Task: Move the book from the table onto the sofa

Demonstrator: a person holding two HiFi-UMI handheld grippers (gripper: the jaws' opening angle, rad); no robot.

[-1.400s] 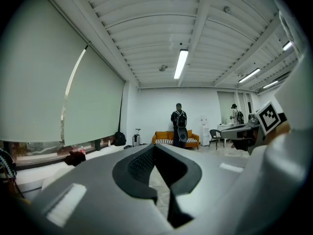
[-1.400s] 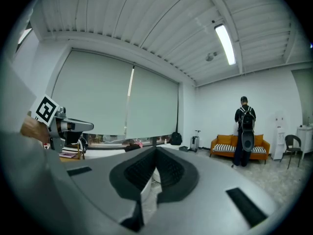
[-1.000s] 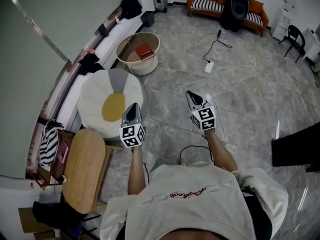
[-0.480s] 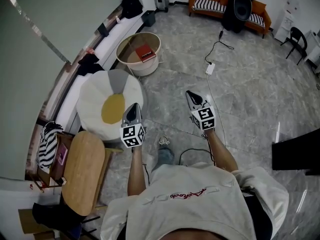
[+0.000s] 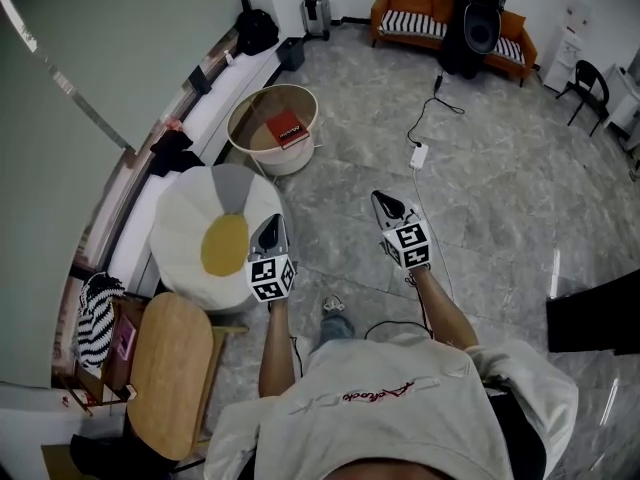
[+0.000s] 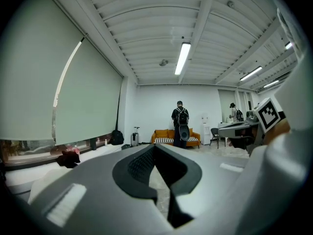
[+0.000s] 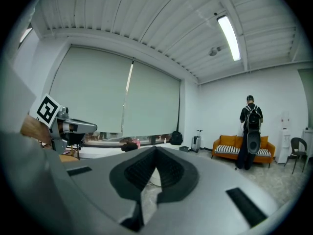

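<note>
Approach phase, no contact yet. My left gripper [image 5: 268,230] has its jaws pressed together with nothing between them. The right gripper [image 5: 386,206] is the same, closed and empty. I carry both out in front, roughly level, side by side.

Change against a second ago: I've stepped forward. The red book [image 5: 287,128] sits lower in the head view than it did, so it is nearer, and my shoe [image 5: 334,306] now shows under me. Both grippers came along with my body; their jaws did not change. The book itself hasn't moved. It lies flat on the round beige table [image 5: 243,116], ahead and left of the left gripper and well apart from it, beyond the white pouf [image 5: 190,208].

The orange sofa [image 5: 410,10] is at the far wall, well past the table. A person with a backpack [image 5: 478,18] stands right in front of it.

Meaning for the task: nothing is done yet; the book is untouched. My guess is I keep closing in on the table, then open the jaws before reaching. The floor cable [image 5: 425,118] crosses the way to the sofa, a trip risk later.
</note>
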